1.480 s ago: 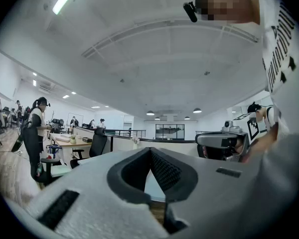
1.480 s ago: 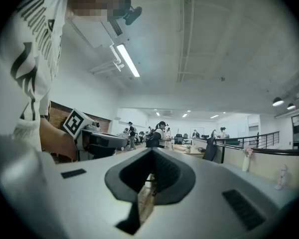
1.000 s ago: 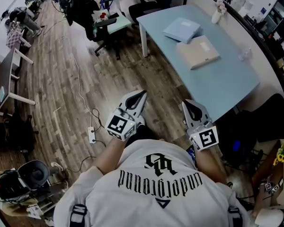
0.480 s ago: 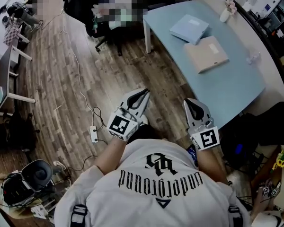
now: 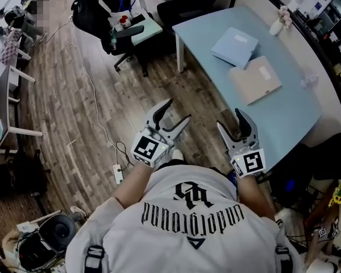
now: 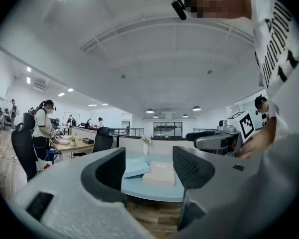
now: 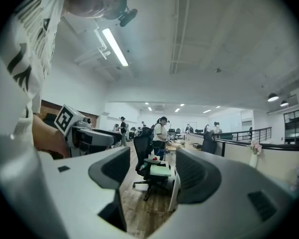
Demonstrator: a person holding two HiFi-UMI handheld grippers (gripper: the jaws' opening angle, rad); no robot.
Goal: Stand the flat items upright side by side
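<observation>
Two flat items lie on the light blue table (image 5: 284, 115): a blue book (image 5: 235, 46) farther off and a tan book (image 5: 255, 79) nearer, side by side. The left gripper view shows them flat too, the blue book (image 6: 135, 167) beside the tan book (image 6: 159, 174). My left gripper (image 5: 177, 111) hangs over the wooden floor, short of the table, its jaws opening with nothing between them. The right gripper (image 5: 231, 122) is held near the table's front edge, its jaws opening as well, and empty. Both are close to the person's chest.
A small white vase with flowers (image 5: 282, 19) stands at the table's far end. Black office chairs (image 5: 113, 21) and a small green-topped stand (image 5: 137, 30) sit on the wooden floor beyond. A power strip with cable (image 5: 117, 173) lies on the floor at left.
Both grippers' jaws have gone from shut to wide apart. The head view has shifted so the table and books sit slightly farther right.
</observation>
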